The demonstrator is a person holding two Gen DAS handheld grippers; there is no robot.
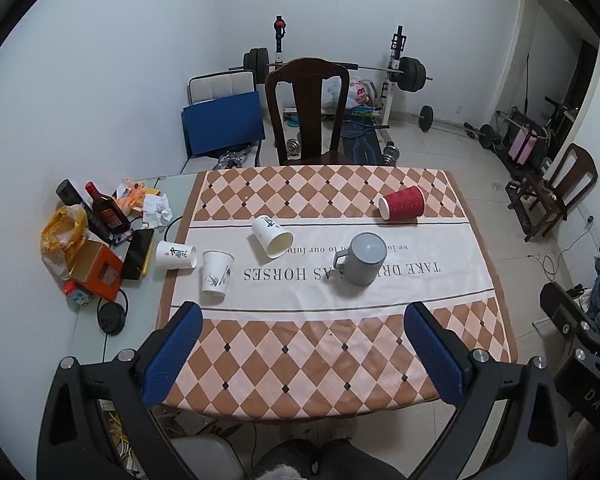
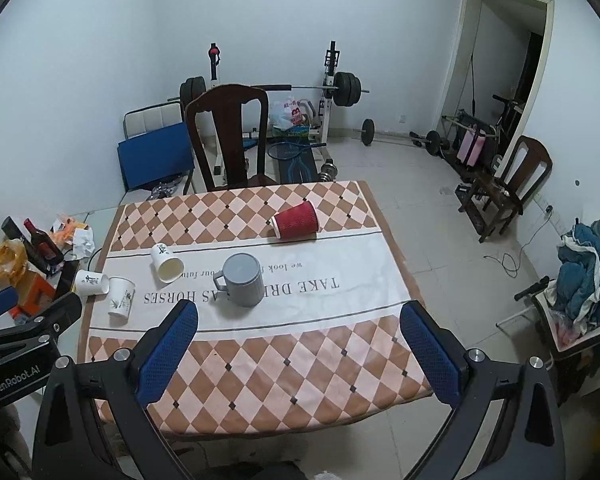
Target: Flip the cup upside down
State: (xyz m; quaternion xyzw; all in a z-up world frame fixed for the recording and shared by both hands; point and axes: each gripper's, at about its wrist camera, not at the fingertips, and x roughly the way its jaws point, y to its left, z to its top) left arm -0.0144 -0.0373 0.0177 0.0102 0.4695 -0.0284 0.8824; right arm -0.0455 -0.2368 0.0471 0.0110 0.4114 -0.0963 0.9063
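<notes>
Cool, even indoor light, strong fisheye bend

Both views are sharp and evenly bright with a bluish cast; shadows stay soft under the cups ahead of the tongs, walls curve near the black vignetted corners, no glare.

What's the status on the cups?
Left gripper and right gripper open, empty, short of the table. Grey mug already upside down; red cup on its side. Nothing in the way.

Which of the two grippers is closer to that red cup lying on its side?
Right. The right gripper is open just right of the table's middle, nearer the red cup; the left gripper is open further left.
</notes>
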